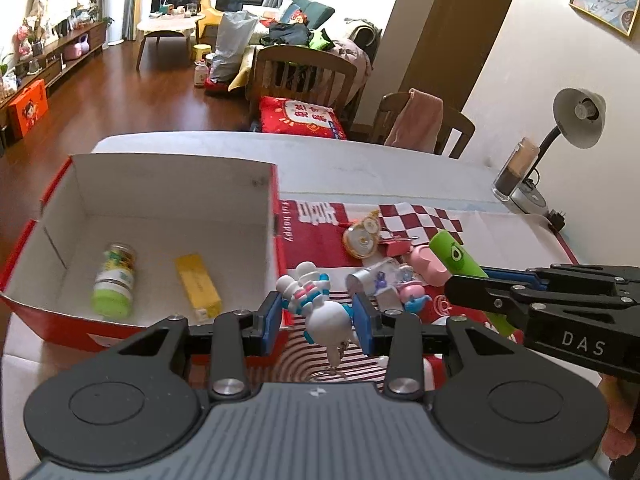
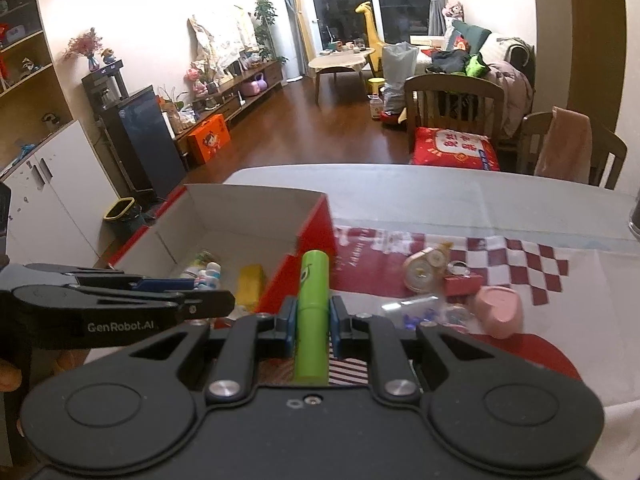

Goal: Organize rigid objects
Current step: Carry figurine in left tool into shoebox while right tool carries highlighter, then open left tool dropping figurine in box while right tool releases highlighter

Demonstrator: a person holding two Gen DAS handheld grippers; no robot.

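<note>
Sitting at the left of the table (image 1: 224, 142), the red cardboard box (image 1: 276, 216) with its white inside stood open at the top, and it held two things on its floor: a clear jar with a green lid (image 1: 114, 280) lying on its side toward the left wall, and a yellow carton (image 1: 198, 286) lying flat just to the right of the jar, apart from it. From the right wrist view the same box (image 2: 316, 224) showed the yellow carton (image 2: 250, 282) near its right wall and the jar partly hidden behind the left gripper's arm.

The left gripper (image 1: 316, 316) had its blue pads on either side of a white figurine with pink and blue stripes (image 1: 316, 300); whether the pads pressed it or merely flanked it could not be told, though its keyring hung below the fingers. The figurine sat just outside the box's right wall, over the red patterned cloth (image 1: 316, 236).

The right gripper (image 2: 313, 322) was pinched on a green tube with an avocado print (image 2: 313, 300), the tube standing lengthwise between the fingers with its far end pointing at the box's near right corner.

On the cloth to the right lay a loose cluster: a round gold tape dispenser (image 1: 362, 238), a small red box (image 1: 394, 246), a pink heart-shaped case (image 1: 428, 266) and a clear packet of small charms (image 1: 384, 280), all close together
</note>
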